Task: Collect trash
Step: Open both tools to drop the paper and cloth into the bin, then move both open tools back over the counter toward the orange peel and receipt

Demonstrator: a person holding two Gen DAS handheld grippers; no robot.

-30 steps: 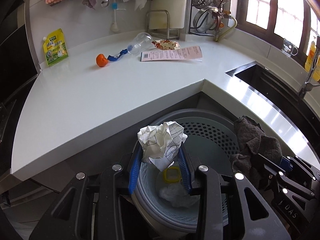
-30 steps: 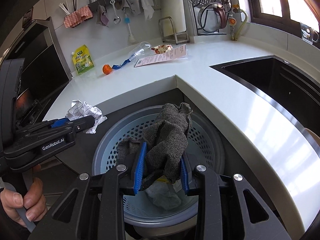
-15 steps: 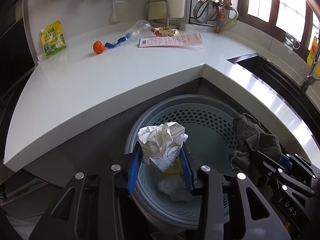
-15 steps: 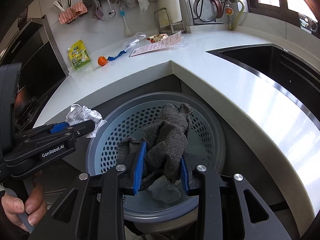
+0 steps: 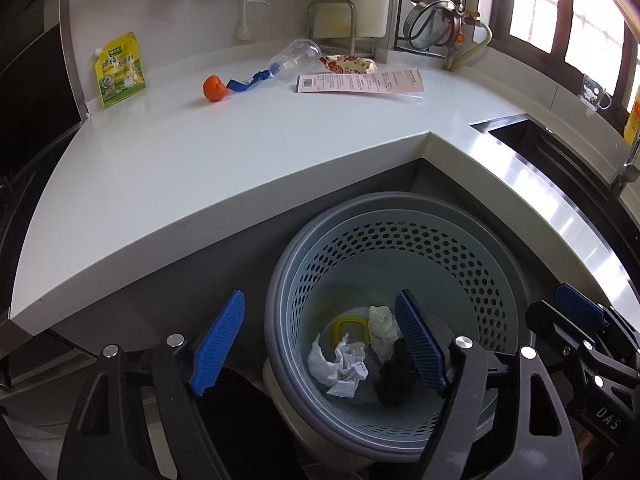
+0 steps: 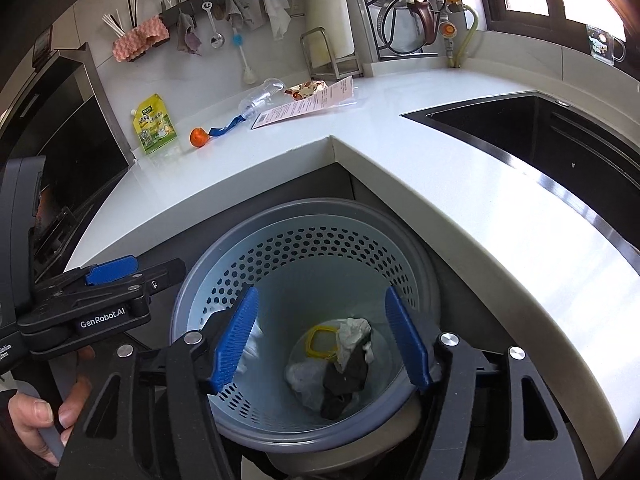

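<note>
A: We've got both grippers over the perforated bin (image 5: pixel 400 240). Left gripper (image 5: pixel 320 344) jaws just sprang wide, nothing between them.

B: Same with our right gripper (image 6: pixel 322 340), wide and empty. Crumpled paper (image 5: pixel 344 368) and dark rag (image 6: pixel 346 372) are lying in the bin's bottom beside a yellow ring (image 6: pixel 320 340).

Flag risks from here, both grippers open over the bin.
1. The clear plastic cup lies on its side by the orange peel; it may roll when nudged.
2. The flat pink printed sheet gives the fingers little edge to pinch.
3. The left gripper and right gripper, jaws just opened and empty, hang close together above the grey perforated bin; they might collide.
</note>
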